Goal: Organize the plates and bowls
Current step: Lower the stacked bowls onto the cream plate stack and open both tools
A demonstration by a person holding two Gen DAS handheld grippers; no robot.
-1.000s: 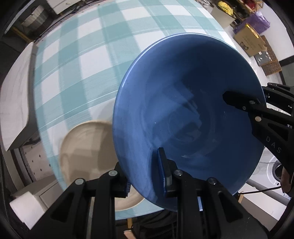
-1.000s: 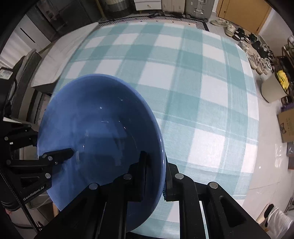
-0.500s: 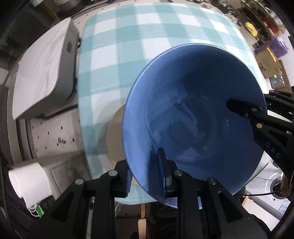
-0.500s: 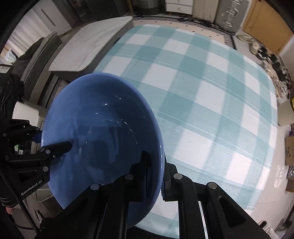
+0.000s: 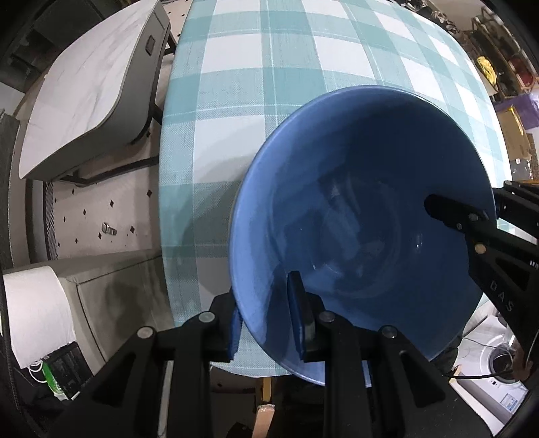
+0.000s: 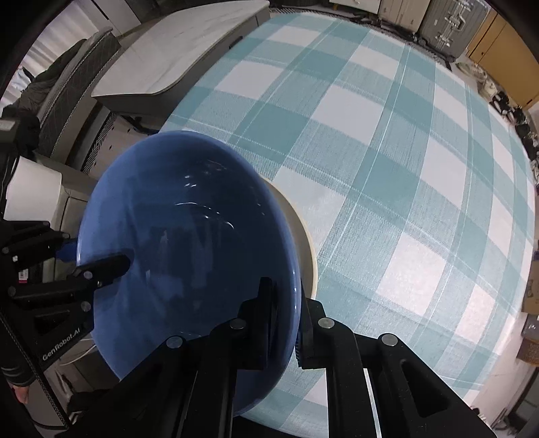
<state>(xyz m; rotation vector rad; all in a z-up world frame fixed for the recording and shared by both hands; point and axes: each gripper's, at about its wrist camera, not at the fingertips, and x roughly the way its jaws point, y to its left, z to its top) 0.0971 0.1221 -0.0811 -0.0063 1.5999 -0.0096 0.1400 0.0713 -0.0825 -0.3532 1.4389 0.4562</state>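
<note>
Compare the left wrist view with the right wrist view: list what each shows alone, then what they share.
Left wrist only: a white paper roll at lower left, and a washing machine at lower right.

Right wrist only: a beige plate peeking out from under the bowl, and suitcases beyond the table's far end.

Both: the blue bowl, gripped on opposite rims by the left gripper and right gripper, over the teal checked tablecloth, with a white side table alongside.

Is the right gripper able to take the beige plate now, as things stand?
Probably not. The right gripper is shut on the blue bowl rim, and that bowl covers most of the beige plate on the checked tablecloth.
</note>
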